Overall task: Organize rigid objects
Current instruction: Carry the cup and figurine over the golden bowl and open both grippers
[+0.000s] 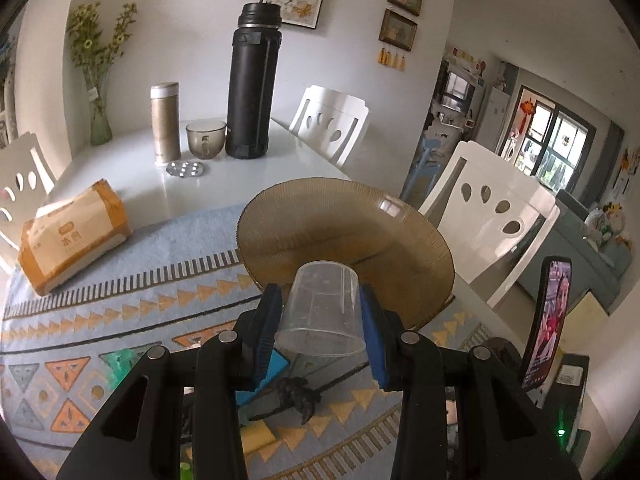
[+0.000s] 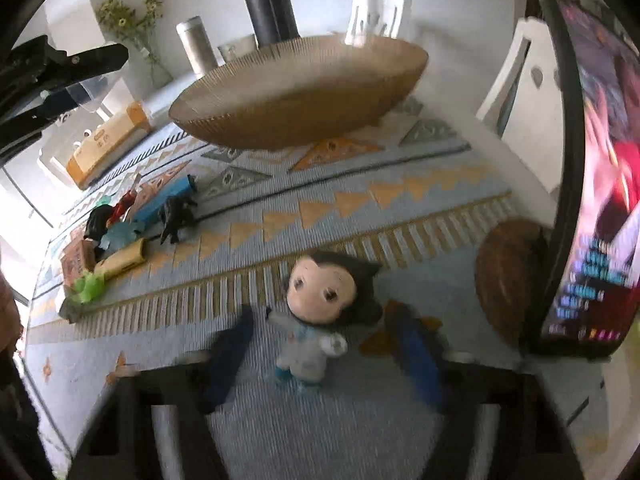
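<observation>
My left gripper is shut on a clear plastic cup, gripped on its sides by the blue pads and tilted with its rim toward the camera. It hangs just in front of the amber ribbed glass bowl on the patterned mat. In the right wrist view a big-headed doll with dark hair and a white outfit stands on the mat. My right gripper is open and blurred, with one finger on each side of the doll and apart from it. The bowl lies beyond.
A heap of small toys lies left on the mat, with a black figure under my left gripper. A phone stands at the right beside a brown round mat. Farther back stand a tissue pack, a black flask, a gold flask and a glass mug.
</observation>
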